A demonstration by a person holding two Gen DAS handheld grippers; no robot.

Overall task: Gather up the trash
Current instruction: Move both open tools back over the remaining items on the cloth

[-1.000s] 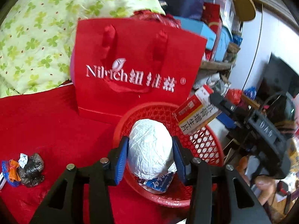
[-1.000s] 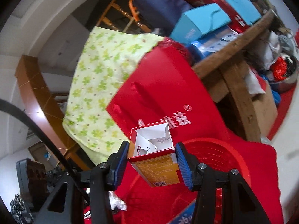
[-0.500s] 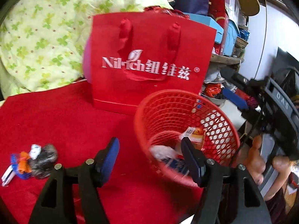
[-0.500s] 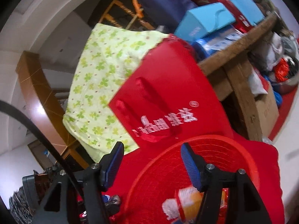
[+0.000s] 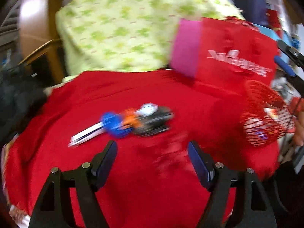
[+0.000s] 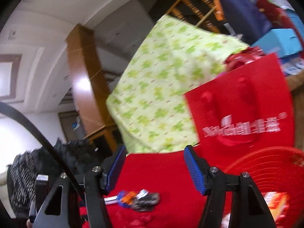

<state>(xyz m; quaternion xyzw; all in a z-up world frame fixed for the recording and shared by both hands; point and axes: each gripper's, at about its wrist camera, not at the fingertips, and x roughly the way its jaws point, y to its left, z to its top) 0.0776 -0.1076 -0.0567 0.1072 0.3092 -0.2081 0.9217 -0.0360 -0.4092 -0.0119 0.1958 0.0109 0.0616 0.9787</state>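
Observation:
A small heap of trash (image 5: 131,121), with blue, orange, white and black scraps and a white strip, lies on the red cloth (image 5: 152,180). It also shows in the right wrist view (image 6: 136,199). My left gripper (image 5: 152,163) is open and empty, a little short of the heap. The red mesh basket (image 5: 266,117) holds a white ball and a box at the right. My right gripper (image 6: 153,168) is open and empty, above the cloth, left of the basket (image 6: 269,171).
A red paper bag (image 5: 233,60) with white lettering stands behind the basket. A green-patterned cloth (image 5: 133,24) rises at the back. Dark clutter (image 5: 17,102) lies past the cloth's left edge. Shelves with boxes (image 6: 275,41) are at the far right.
Both grippers let go of their loads: the white ball and the box now lie in the basket. Both swung left, and the trash heap came to the centre of the left view.

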